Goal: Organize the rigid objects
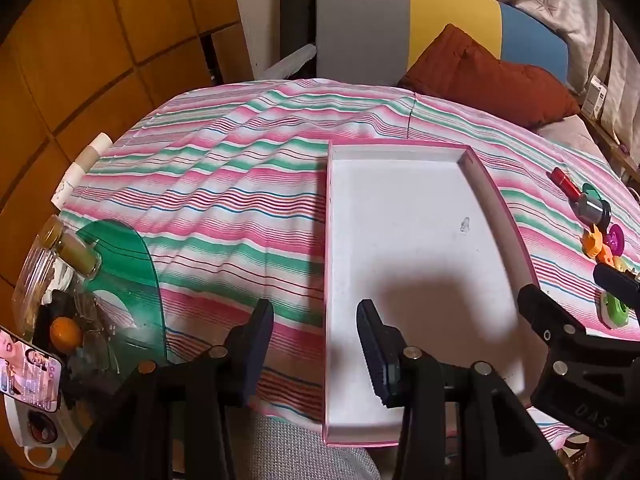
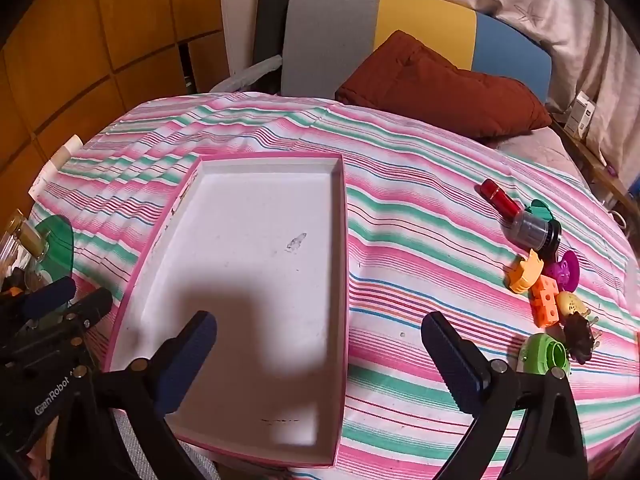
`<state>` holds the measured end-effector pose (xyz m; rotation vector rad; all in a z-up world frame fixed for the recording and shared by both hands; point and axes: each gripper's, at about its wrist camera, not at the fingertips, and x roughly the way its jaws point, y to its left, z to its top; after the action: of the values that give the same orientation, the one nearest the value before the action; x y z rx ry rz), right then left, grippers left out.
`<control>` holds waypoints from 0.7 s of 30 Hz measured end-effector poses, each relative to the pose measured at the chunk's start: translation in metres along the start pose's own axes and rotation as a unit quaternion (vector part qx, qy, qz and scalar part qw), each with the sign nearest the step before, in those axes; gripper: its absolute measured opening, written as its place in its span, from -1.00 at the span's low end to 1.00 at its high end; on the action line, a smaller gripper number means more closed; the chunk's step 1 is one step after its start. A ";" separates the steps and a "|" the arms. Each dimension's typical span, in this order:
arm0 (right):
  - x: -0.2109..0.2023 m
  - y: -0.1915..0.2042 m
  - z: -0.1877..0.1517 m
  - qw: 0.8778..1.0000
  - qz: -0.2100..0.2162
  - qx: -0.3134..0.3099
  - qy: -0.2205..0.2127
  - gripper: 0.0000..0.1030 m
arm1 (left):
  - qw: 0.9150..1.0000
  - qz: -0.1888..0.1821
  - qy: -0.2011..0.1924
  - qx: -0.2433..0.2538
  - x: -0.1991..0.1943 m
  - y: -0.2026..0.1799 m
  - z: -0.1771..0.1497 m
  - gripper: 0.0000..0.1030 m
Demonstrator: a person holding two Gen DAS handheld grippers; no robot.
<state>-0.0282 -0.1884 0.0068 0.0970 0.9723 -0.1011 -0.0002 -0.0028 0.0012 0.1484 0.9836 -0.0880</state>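
Observation:
A shallow white box with pink rim (image 1: 496, 196) (image 2: 345, 240) lies empty on the striped bedspread. My left gripper (image 1: 316, 344) is open and empty over the box's near left edge. My right gripper (image 2: 320, 352) is open and empty, hovering over the box's near right wall; it also shows in the left wrist view (image 1: 568, 292). A cluster of small toys lies to the right: a red cylinder (image 2: 498, 196), a grey-black cap (image 2: 534, 232), an orange piece (image 2: 526, 274), an orange cube (image 2: 545, 302), a purple disc (image 2: 567, 270), a green ring (image 2: 546, 354).
A brown cushion (image 2: 440, 88) and a grey-yellow-blue headboard (image 2: 332, 36) lie behind. At the left stand a green glass table edge (image 1: 128, 264), a jar (image 1: 60, 256) and a phone (image 1: 28, 372). Striped bedspread (image 1: 224, 184) stretches left of the box.

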 end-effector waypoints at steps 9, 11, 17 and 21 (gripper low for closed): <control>-0.001 0.000 -0.001 1.000 0.004 0.000 -0.002 1.00 | 1.000 -0.005 -0.003 0.002 -0.002 0.002 -0.002 -0.16; -0.002 0.000 -0.001 1.000 0.004 -0.001 -0.003 1.00 | 1.000 -0.005 -0.002 0.001 -0.002 0.001 -0.002 -0.16; -0.003 0.000 -0.001 1.000 0.005 0.000 -0.003 1.00 | 1.000 -0.004 -0.002 0.002 -0.001 0.000 -0.003 -0.16; -0.004 -0.001 -0.002 1.000 0.006 0.001 -0.004 1.00 | 1.000 -0.004 -0.003 0.005 -0.002 0.000 -0.004 -0.16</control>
<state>-0.0318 -0.1891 0.0090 0.1045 0.9642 -0.0908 -0.0044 -0.0025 0.0006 0.1529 0.9771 -0.1007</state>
